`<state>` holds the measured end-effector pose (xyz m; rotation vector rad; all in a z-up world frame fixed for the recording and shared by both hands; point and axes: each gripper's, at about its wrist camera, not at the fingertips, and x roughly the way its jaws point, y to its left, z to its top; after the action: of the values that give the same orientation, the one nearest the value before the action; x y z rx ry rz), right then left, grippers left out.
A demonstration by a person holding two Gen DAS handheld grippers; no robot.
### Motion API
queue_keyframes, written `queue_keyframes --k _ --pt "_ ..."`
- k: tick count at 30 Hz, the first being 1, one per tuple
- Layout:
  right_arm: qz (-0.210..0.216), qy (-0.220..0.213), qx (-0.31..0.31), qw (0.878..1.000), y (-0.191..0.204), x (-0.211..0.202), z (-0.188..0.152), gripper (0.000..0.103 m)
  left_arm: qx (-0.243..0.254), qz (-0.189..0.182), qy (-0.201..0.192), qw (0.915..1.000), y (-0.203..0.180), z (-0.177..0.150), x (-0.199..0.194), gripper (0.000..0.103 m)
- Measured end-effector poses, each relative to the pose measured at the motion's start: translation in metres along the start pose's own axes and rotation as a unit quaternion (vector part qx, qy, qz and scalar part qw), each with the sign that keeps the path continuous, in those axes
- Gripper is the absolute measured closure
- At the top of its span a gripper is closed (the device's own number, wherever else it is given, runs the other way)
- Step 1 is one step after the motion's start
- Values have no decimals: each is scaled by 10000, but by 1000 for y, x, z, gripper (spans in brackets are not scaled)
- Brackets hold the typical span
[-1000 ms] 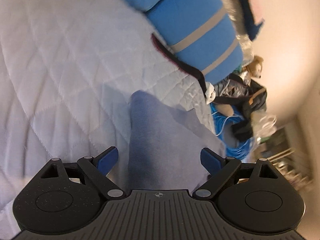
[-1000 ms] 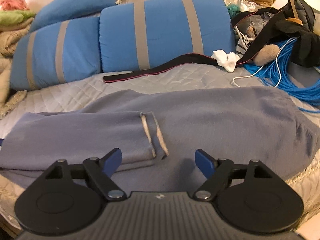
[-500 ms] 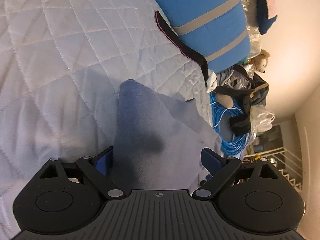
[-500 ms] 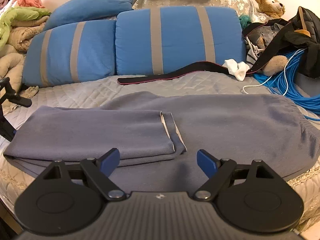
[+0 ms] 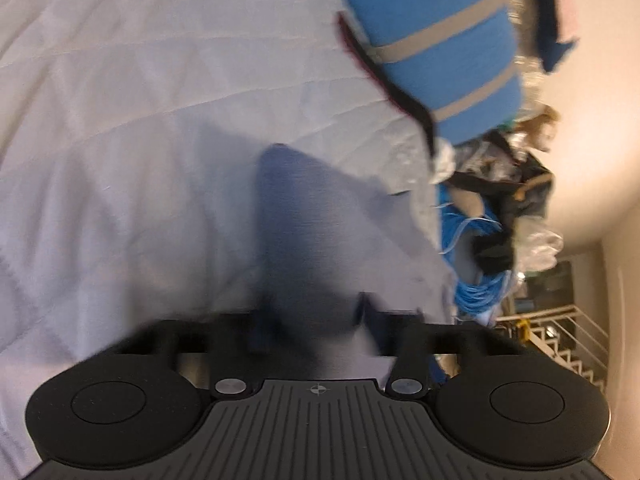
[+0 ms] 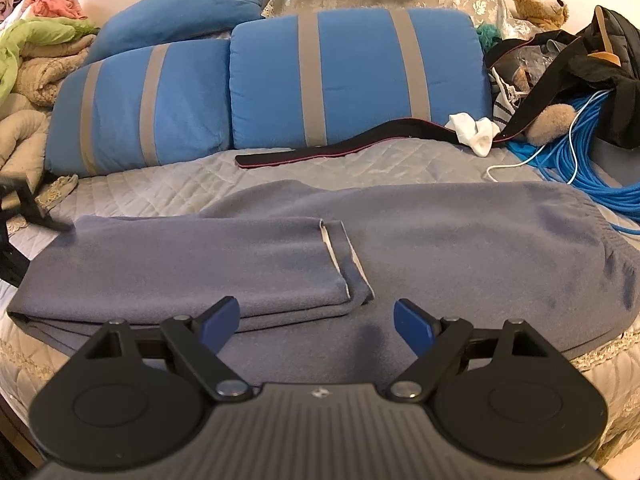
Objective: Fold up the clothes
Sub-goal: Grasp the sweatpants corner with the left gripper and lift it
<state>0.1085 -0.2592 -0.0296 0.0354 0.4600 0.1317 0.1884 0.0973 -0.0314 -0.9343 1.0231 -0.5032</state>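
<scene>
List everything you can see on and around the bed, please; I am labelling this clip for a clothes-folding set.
Garment: 1, grey-blue, spread across the bed front, left part folded over.
Quilt: 1, pale grey, covering the bed.
Pillows: 3, blue, two with grey stripes, along the back.
Strap: 1, black, before the pillows.
Sock: 1, white, right of the strap.
Cable: 1 coil, blue, right edge.
Teddy bear: 1, brown, back right.
Jacket: 1, black, far right.
Laundry pile: 1, green, pink, beige, far left.
Left gripper: 1, black, at the garment's corner; blurred.
Right gripper: 1, black with blue pads, open above the garment.
</scene>
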Motion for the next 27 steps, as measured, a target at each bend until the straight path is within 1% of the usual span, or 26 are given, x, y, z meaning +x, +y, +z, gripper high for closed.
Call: queue_keyframes --k 3,8,10,13,15,17,20,22,27 --pt "-18 28 2 10000 -1 1 0 13 21 190 34 9998 -1 0 2 88" --pt "-53 96 -63 9999 2 3 0 12 66 503 92 9987 -3 2 5 90" --pt "-72 85 -98 9999 3 2 0 12 192 573 111 9981 -1 10 -7 91" --pt "-87 54 -118 9999 2 0 -1 12 279 592 144 9978 1 16 -18 91" --pt "-106 43 -99 9999 2 0 -1 12 352 669 195 9969 3 19 -27 91" --pt "-118 40 -82 9999 1 -1 -1 12 393 735 200 9963 7 22 -39 91" --pt "-102 35 -91 9999 1 -2 -1 11 392 885 108 9952 18 26 -68 91" --pt "-91 25 -131 9999 3 -2 -1 10 405 940 101 9947 27 32 -89 91" --pt "-84 -3 -296 9995 8 -3 0 9 537 1300 24 9901 48 43 -153 91"
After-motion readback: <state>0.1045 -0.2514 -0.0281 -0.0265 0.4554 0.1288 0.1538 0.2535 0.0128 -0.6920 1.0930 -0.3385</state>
